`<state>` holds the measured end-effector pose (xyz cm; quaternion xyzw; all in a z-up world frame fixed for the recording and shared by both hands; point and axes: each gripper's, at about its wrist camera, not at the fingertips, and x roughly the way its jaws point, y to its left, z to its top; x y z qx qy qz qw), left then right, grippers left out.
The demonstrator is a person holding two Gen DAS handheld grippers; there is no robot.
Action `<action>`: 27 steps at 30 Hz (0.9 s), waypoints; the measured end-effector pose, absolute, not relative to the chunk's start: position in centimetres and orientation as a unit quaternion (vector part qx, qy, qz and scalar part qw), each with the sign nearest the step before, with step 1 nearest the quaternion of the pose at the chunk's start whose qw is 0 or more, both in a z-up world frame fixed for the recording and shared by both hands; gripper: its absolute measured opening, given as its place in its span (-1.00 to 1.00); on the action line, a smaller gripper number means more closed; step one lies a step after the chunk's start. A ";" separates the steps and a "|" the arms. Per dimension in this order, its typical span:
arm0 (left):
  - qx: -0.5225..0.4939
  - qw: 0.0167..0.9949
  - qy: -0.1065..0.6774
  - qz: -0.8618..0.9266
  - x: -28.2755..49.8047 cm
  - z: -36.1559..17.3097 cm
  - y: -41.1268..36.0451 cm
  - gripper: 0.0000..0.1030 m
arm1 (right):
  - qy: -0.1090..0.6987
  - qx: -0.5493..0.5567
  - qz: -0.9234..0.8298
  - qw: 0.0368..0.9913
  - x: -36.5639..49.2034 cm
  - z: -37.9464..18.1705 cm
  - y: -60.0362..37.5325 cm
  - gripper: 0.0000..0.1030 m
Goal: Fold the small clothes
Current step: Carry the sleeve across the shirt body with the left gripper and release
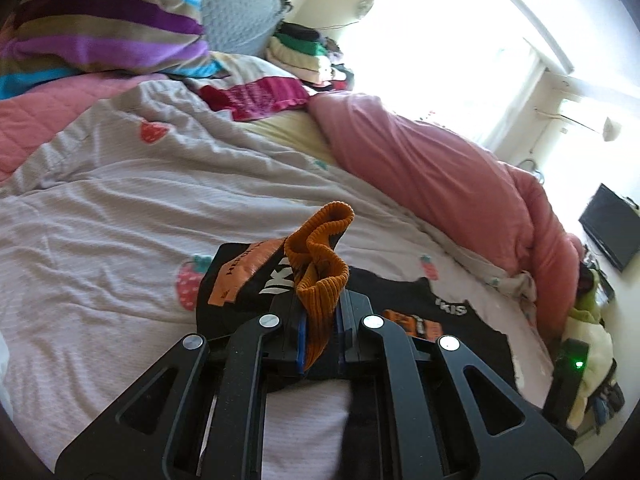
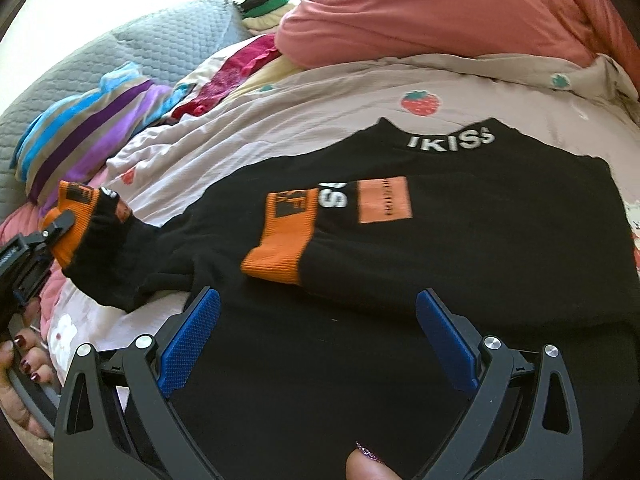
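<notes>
From the left wrist I see my left hand-held gripper (image 1: 320, 320) pinching the orange cuff (image 1: 320, 256) of the black sweater (image 1: 400, 300), lifted above the bed (image 1: 120, 208).

From the right wrist, my right hand-held gripper (image 2: 316, 340) stands spread over the sweater, which lies mid-bed, touching nothing.

I count one black sweater (image 2: 400, 280) with two orange cuffs (image 2: 276, 256), one pink duvet (image 1: 440, 168), one striped pillow (image 1: 100, 20), one grey quilted cushion (image 2: 168, 40), two grippers (image 2: 316, 344).
</notes>
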<state>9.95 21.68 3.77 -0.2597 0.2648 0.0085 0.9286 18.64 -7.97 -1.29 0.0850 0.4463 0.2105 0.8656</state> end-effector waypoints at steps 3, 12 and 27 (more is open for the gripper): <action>-0.255 0.930 0.263 -0.008 10.1 4.2 20.5 -0.93 | 0.445 0.092 0.200 0.868 18.6 -1.3 -9.2 0.90; -0.239 0.928 0.276 -0.072 11.4 4.9 15.6 -0.93 | 0.433 0.116 0.170 0.877 18.4 -0.7 -12.9 0.90; -0.200 0.914 0.323 -0.142 14.0 3.7 7.8 -0.93 | 0.414 0.149 0.120 0.890 18.0 0.2 -19.4 0.90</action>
